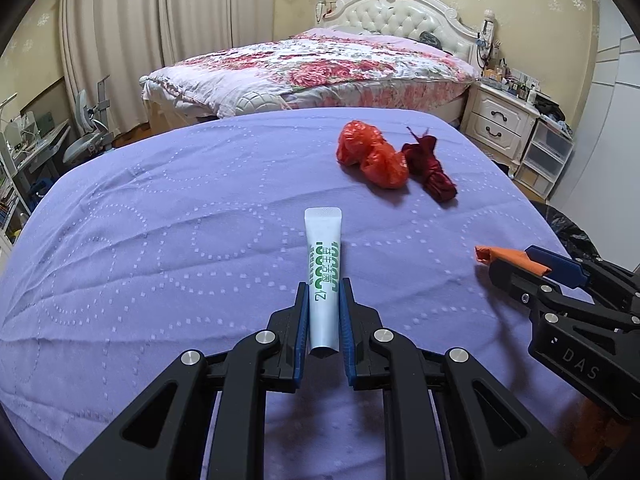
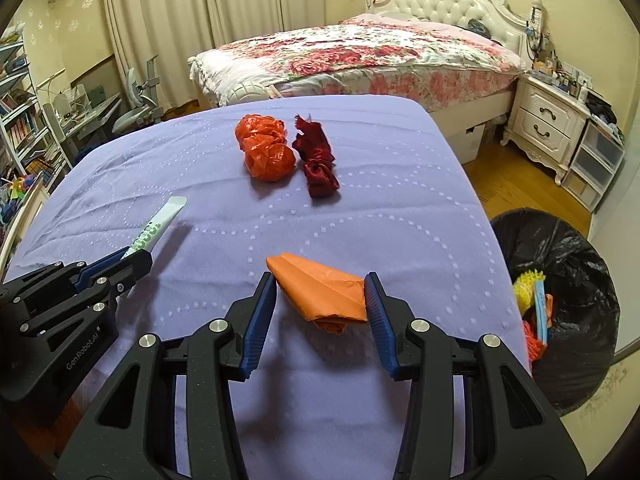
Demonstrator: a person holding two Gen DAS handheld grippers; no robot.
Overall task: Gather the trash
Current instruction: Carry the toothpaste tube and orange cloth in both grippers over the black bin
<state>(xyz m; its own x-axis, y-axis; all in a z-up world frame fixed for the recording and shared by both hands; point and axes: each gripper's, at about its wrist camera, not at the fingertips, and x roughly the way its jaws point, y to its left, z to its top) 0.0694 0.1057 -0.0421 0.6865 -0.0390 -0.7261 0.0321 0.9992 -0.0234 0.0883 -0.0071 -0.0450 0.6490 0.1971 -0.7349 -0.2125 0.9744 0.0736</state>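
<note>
A table covered by a lavender quilted cloth with dotted ring stitching [image 2: 360,208] carries two crumpled orange-red plastic bags [image 2: 262,152], touching each other toward the far edge. Just beside them, on their right, lies a dark red twisted fabric bundle [image 2: 316,160].

Light: warm, even indoor brightness, no glare
Shadows: soft, short, falling toward 5 o'clock from the tube [image 1: 323,276]
Focus: sharp throughout
Edges: fisheye bending, black vignette in corners
</note>
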